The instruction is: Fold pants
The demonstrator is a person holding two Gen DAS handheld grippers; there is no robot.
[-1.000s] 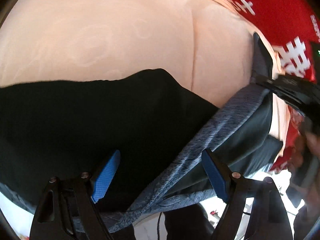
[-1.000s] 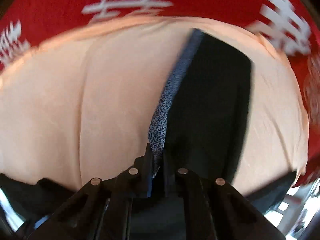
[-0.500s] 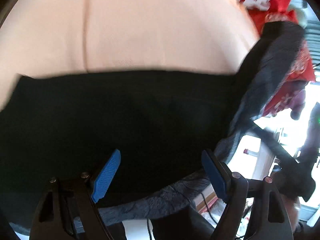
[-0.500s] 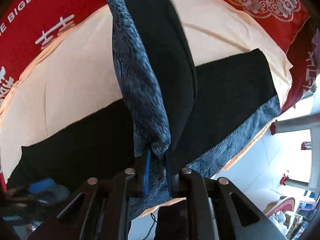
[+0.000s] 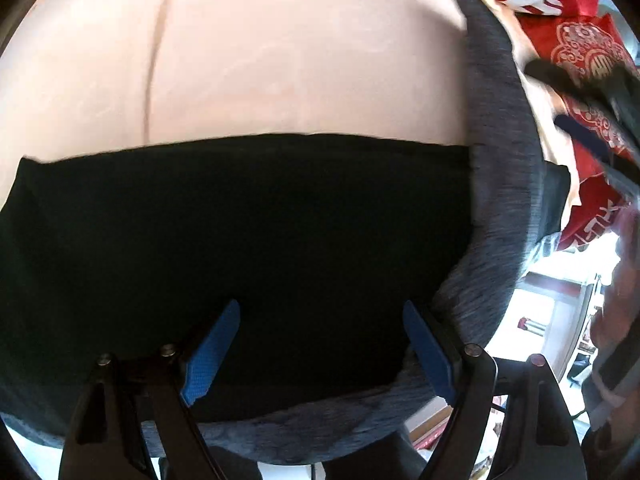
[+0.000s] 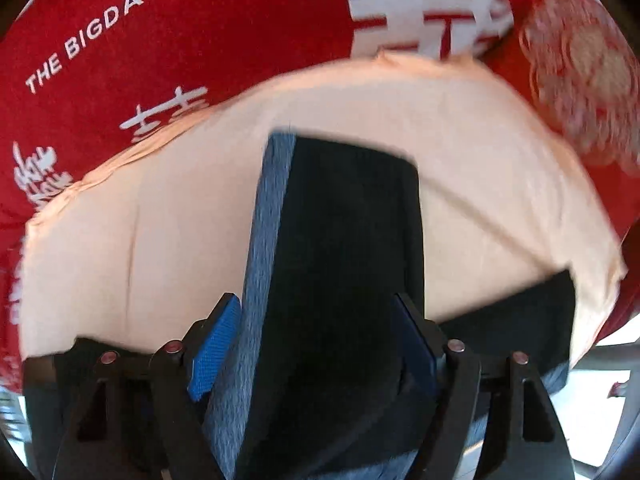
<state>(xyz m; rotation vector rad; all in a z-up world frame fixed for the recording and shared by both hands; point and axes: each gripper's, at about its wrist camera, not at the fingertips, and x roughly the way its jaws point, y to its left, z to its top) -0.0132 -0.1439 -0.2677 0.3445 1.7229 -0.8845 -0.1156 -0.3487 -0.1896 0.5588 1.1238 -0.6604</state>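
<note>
One pair of black pants [image 5: 256, 240], edged with a heathered grey-blue band, lies on a smooth peach sheet [image 5: 280, 52]. Both the left gripper [image 5: 320, 344] and the right gripper [image 6: 316, 344] hover with fingers spread, apparently gripping nothing. Only the right view shows the folded section reaching toward red printed fabric [image 6: 200, 20].

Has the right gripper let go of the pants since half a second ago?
Yes. The right gripper was clamped on the pants held up off the peach sheet; now its jaws stand open and the folded part lies flat on the sheet.
</note>
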